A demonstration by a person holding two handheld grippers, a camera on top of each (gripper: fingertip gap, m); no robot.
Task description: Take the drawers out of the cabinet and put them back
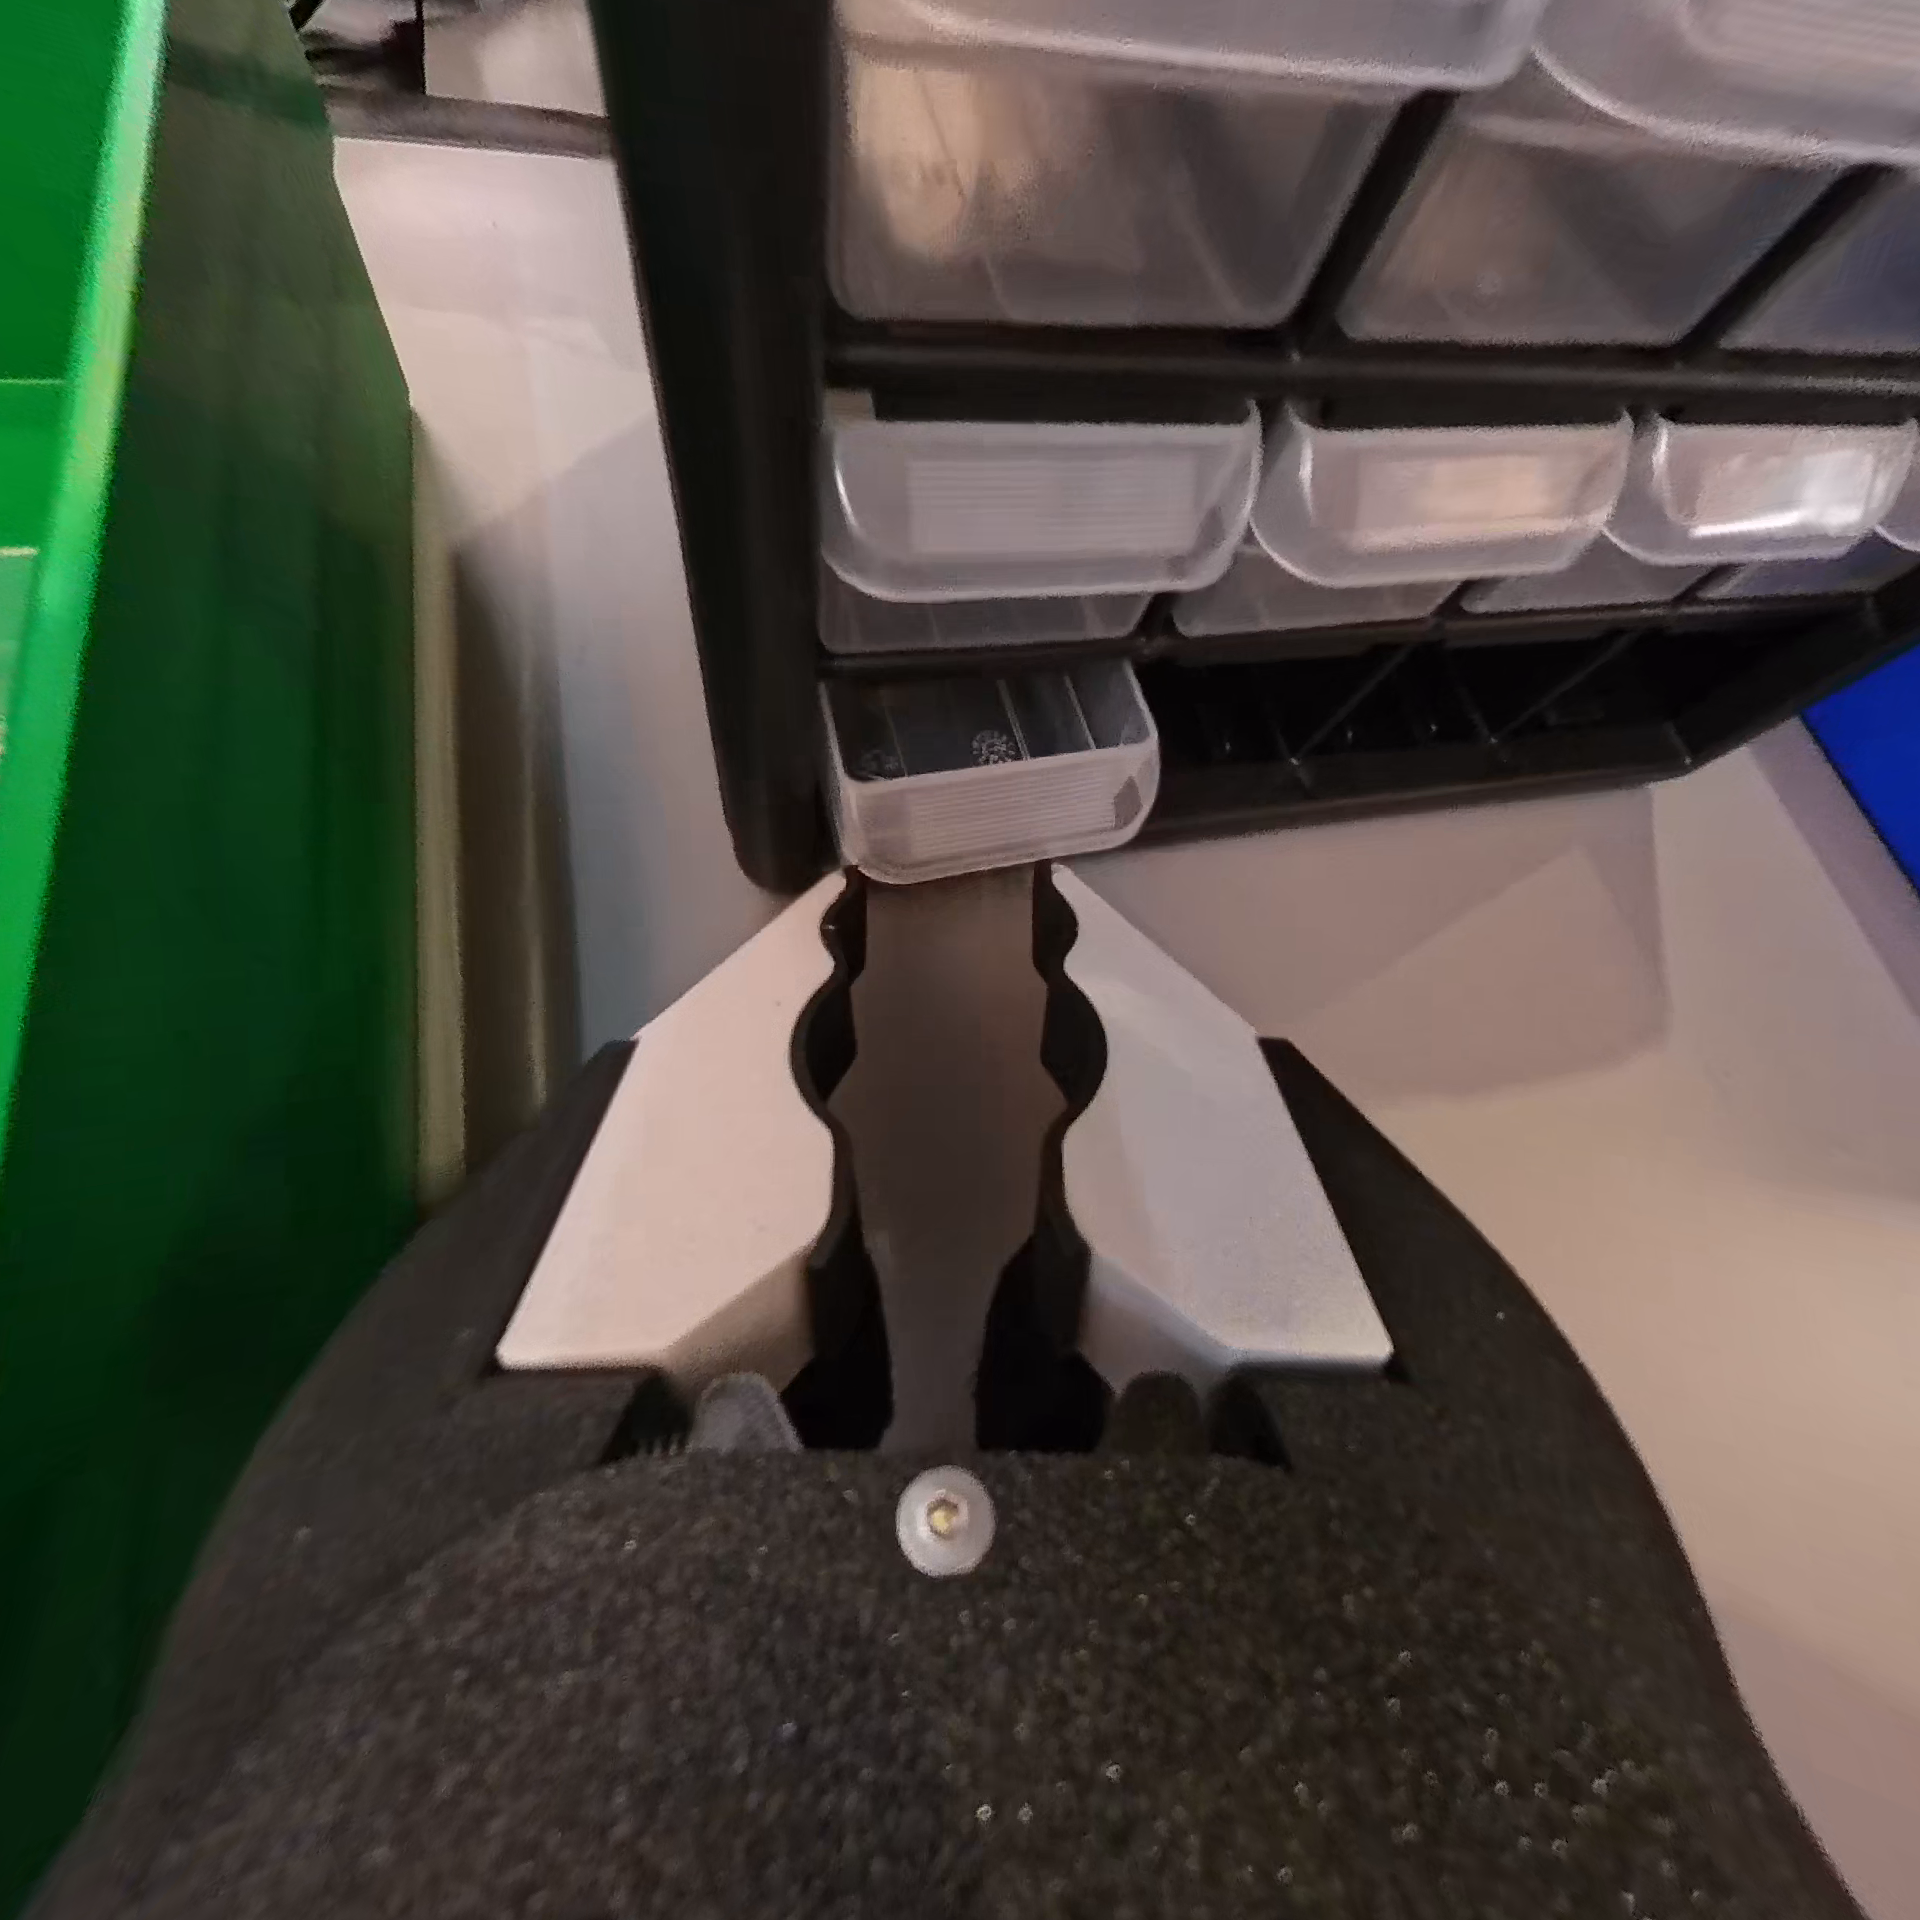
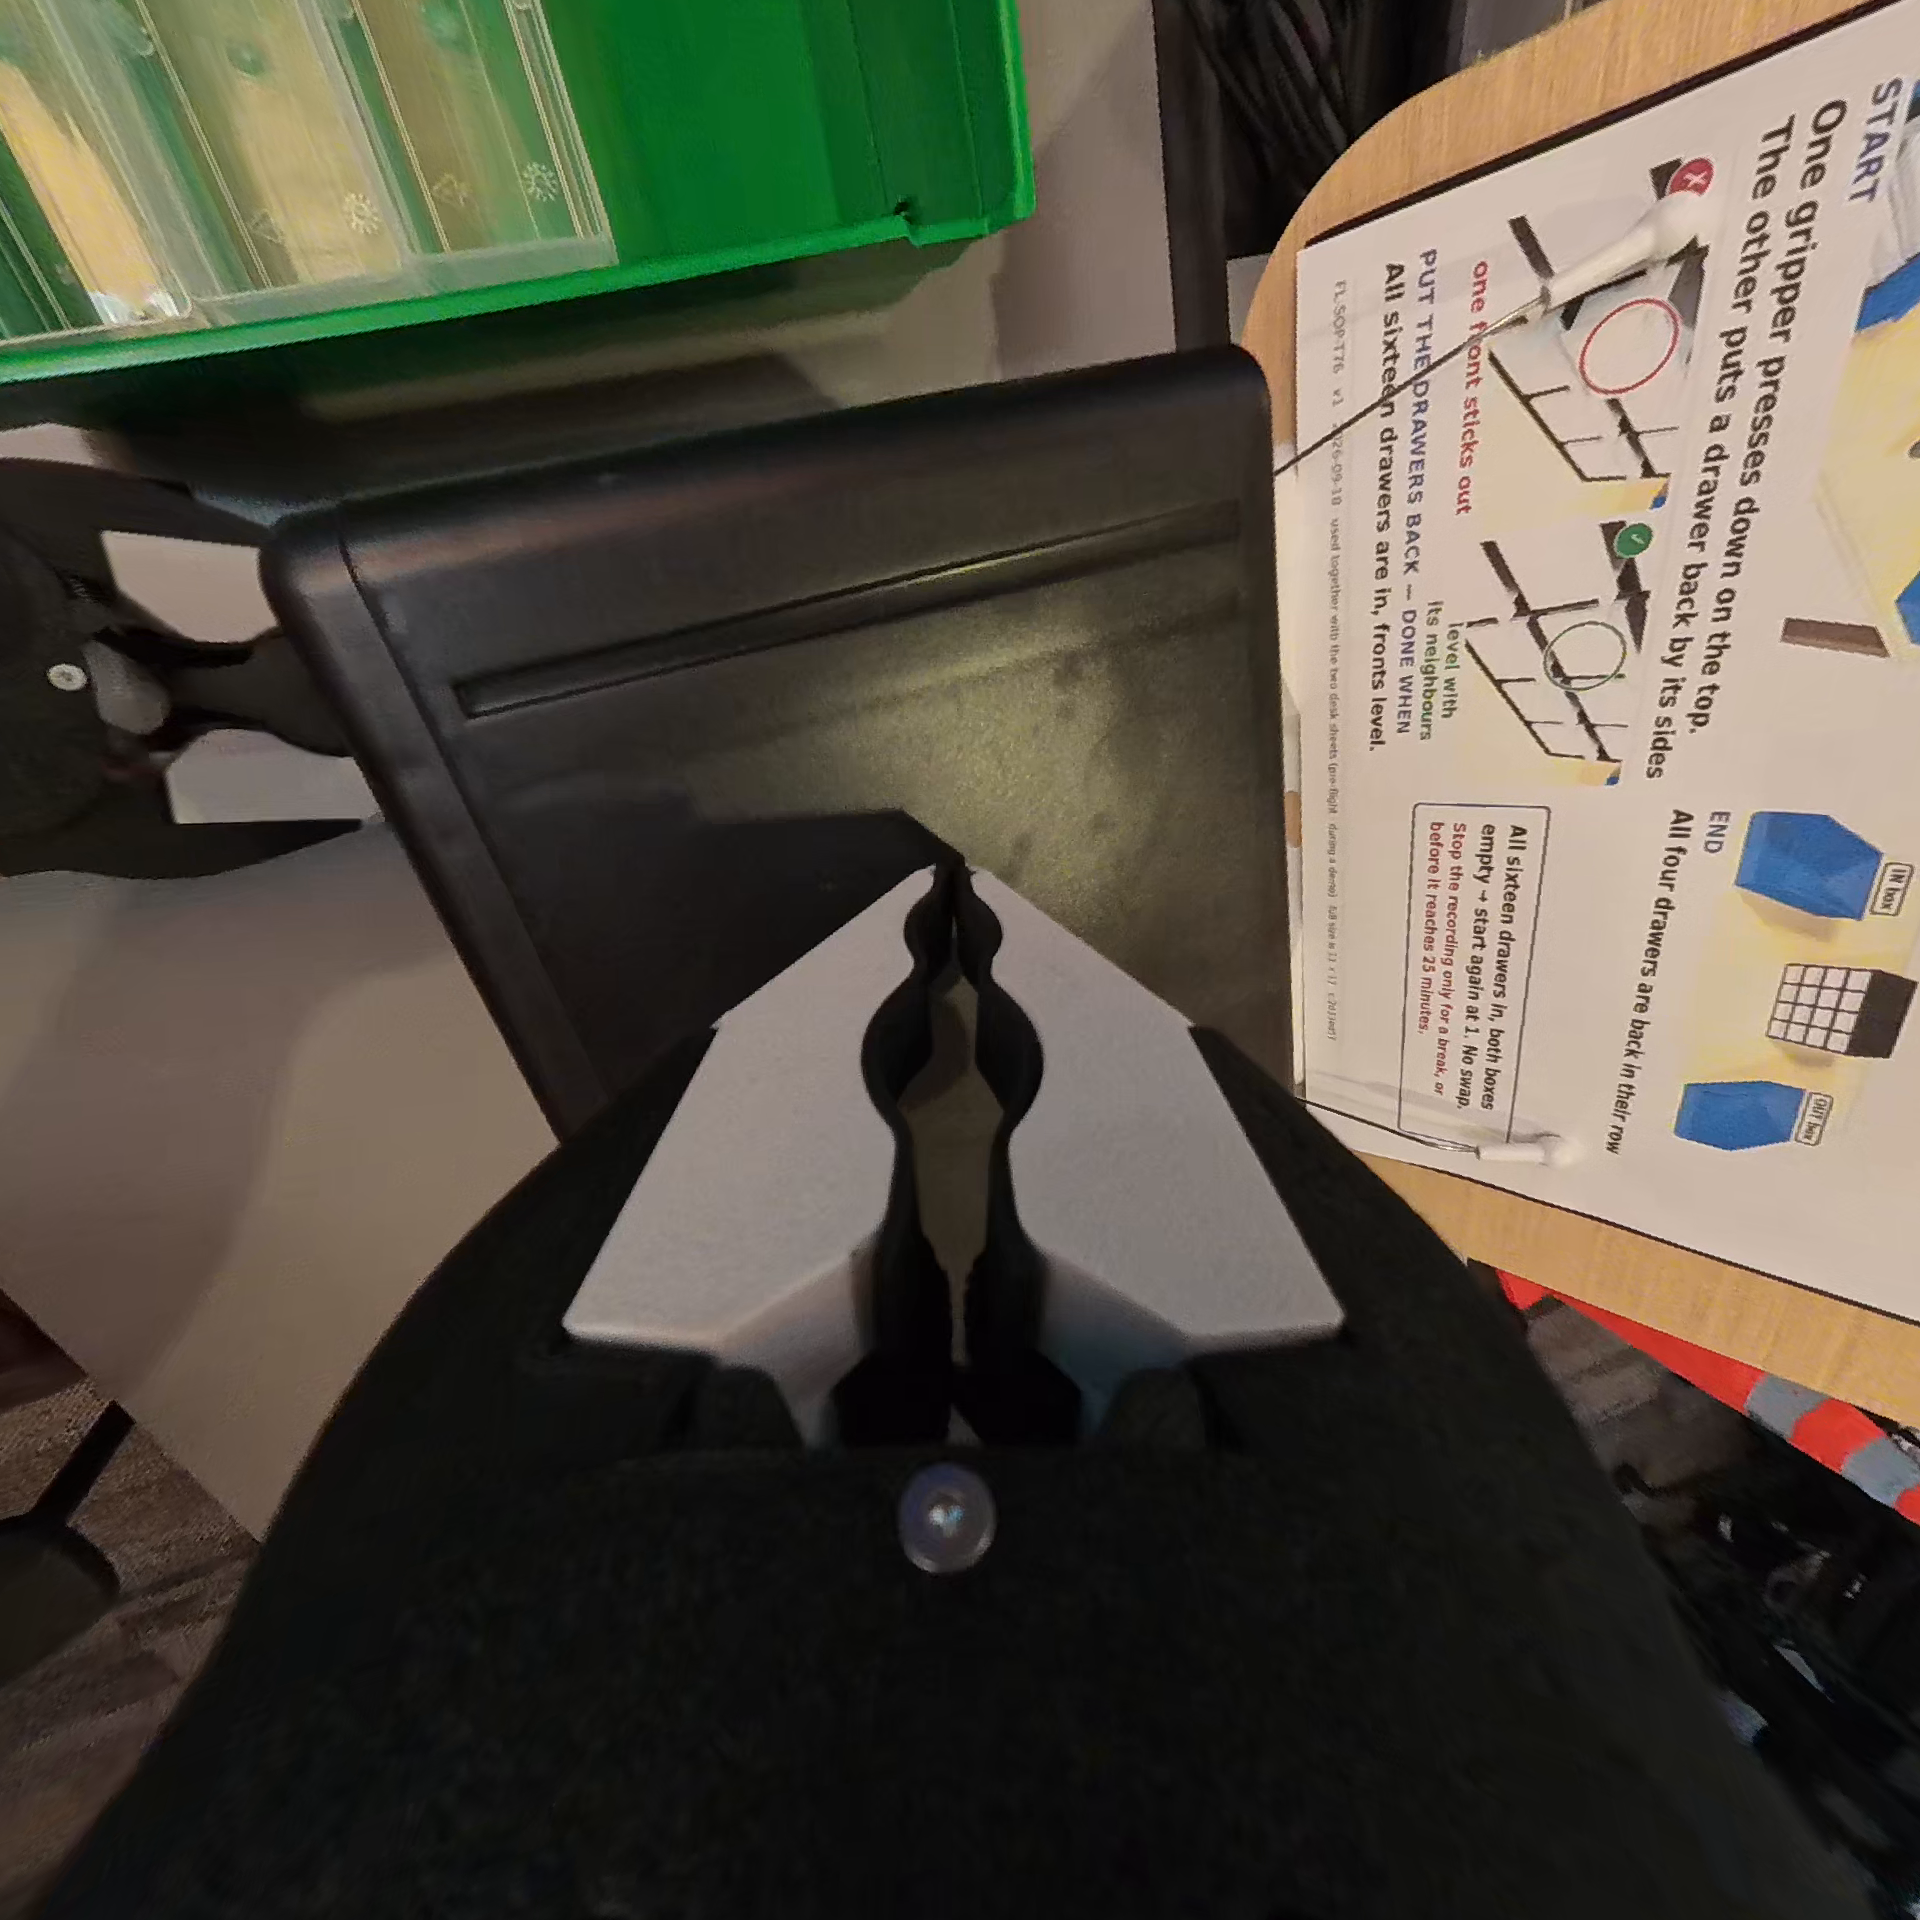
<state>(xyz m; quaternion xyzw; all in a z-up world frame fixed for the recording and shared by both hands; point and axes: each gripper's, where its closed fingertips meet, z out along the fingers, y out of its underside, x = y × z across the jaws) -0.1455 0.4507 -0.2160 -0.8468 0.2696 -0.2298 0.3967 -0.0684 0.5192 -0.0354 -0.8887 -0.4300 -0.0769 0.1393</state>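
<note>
The black cabinet [image 1: 727, 436] stands on a pale table, with clear drawers in its upper rows. In the bottom row, the leftmost clear drawer [image 1: 992, 774] sticks partly out of its slot; the slots [image 1: 1455, 717] to its right are empty. My left gripper [image 1: 948, 883] is open, with its fingertips right at the lower front edge of that drawer. In the right wrist view, my right gripper [image 2: 951, 873] is shut and empty, its tips on or just over the cabinet's flat black top [image 2: 831, 644]. The left gripper also shows in the right wrist view [image 2: 73, 675], at the left edge.
A green bin [image 2: 790, 135] holding several clear drawers [image 2: 312, 177] stands to the left of the cabinet; it also shows in the left wrist view [image 1: 156, 727]. A printed sheet [image 2: 1558, 675] lies on a wooden tabletop at the right. A blue box [image 1: 1870, 769] shows at the right edge.
</note>
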